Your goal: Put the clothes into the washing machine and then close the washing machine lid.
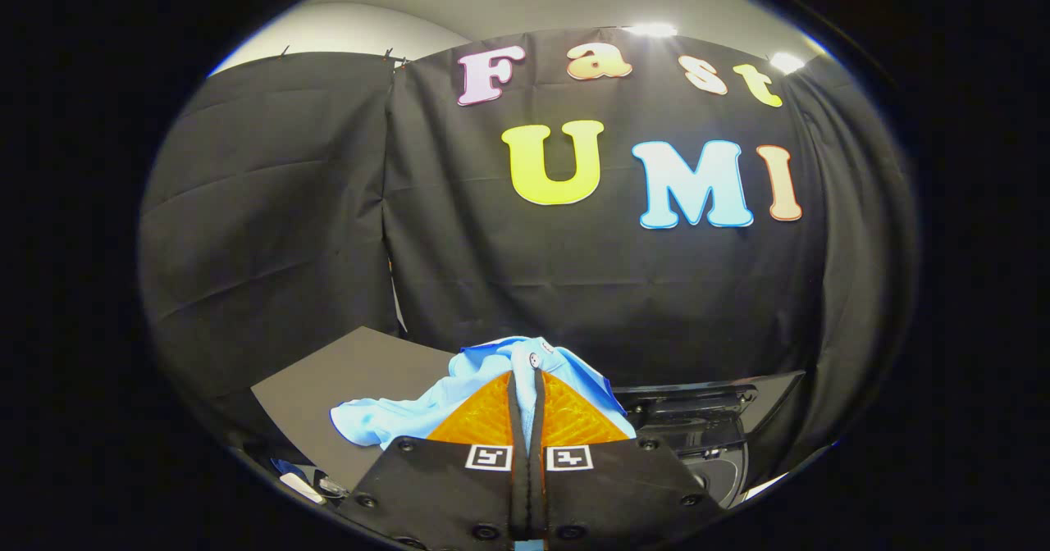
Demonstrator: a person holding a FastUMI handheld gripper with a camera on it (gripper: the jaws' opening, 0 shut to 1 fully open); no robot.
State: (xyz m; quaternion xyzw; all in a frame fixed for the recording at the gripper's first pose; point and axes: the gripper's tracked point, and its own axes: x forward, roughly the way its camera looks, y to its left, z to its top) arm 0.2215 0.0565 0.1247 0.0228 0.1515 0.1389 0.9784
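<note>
The fingers (525, 387) are closed tight on a fold of the light blue garment (484, 379), which drapes ahead and to their left over the dark bench (328, 387); the washing machine (705, 436) sits open just to the right; carry the cloth high enough to clear its rim, and release only once over the drum.

Light blue garment (459, 383) with a white button, dark grey board (344, 387), glossy black washing machine (705, 432).
</note>
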